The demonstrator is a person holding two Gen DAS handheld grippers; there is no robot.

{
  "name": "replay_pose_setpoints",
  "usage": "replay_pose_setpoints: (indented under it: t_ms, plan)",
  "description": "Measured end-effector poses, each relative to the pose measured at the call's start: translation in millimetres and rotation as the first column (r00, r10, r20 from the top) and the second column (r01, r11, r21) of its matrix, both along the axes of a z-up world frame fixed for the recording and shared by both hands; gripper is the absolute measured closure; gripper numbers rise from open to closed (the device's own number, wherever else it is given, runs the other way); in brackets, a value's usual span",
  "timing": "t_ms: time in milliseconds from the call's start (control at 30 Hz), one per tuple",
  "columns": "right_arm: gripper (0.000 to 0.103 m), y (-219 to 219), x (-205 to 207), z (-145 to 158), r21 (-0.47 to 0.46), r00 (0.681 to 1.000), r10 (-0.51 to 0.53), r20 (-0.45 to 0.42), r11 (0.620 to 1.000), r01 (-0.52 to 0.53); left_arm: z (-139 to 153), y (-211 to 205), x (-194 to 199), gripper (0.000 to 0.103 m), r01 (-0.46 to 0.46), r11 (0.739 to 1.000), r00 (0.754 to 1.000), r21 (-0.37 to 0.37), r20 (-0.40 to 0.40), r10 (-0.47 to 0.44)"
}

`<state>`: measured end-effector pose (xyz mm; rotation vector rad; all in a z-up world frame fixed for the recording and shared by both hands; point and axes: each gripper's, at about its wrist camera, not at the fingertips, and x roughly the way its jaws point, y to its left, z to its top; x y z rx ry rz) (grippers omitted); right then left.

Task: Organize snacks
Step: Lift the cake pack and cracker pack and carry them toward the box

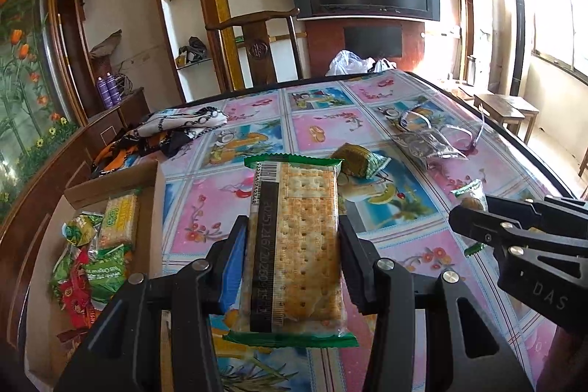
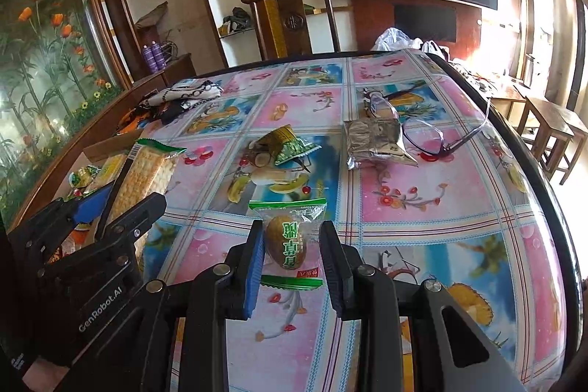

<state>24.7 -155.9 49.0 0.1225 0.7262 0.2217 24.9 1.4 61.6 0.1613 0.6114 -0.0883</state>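
Left gripper (image 1: 294, 245) fingers clamped on cracker pack (image 1: 294, 245), long axis running forward along fingers, lifted above counter (image 1: 422, 245). Cardboard box (image 1: 154, 208) of snacks lies just left: short sideways carry, by my judgement. Right gripper (image 2: 292, 250) fingers spread, straddling small wrapped cake (image 2: 286, 241) lying on counter.

The left gripper (image 1: 294, 245) has its fingers pressed against both sides of what it holds, raised near the table's left edge. The right gripper (image 2: 292, 252) sits low over the near edge, fingers parted with gaps showing.
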Motion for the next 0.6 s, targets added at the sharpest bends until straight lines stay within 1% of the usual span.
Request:
replay_pose_setpoints:
  t_ms: [333, 467, 600]
  plan:
    - [0.071, 9.5, -5.7, 7.4, 0.011, 0.998, 0.042, 0.05, 0.999, -0.043, 14.2, 19.5, 1.8, 0.058, -0.052, 0.998, 0.998, -0.036, 0.042, 0.053]
    - [0.071, 17.7, -9.3, 9.6, 0.01, 0.996, 0.058, 0.07, 0.998, -0.059, 22.0, 33.6, 2.8, 0.058, -0.078, 0.994, 0.995, -0.07, 0.057, 0.082]
    - [0.071, 35.4, -13.4, 11.2, -0.021, 0.992, 0.084, 0.092, 0.996, -0.083, 29.2, 49.1, 4.6, 0.058, -0.107, 0.989, 0.991, -0.106, 0.065, 0.114]
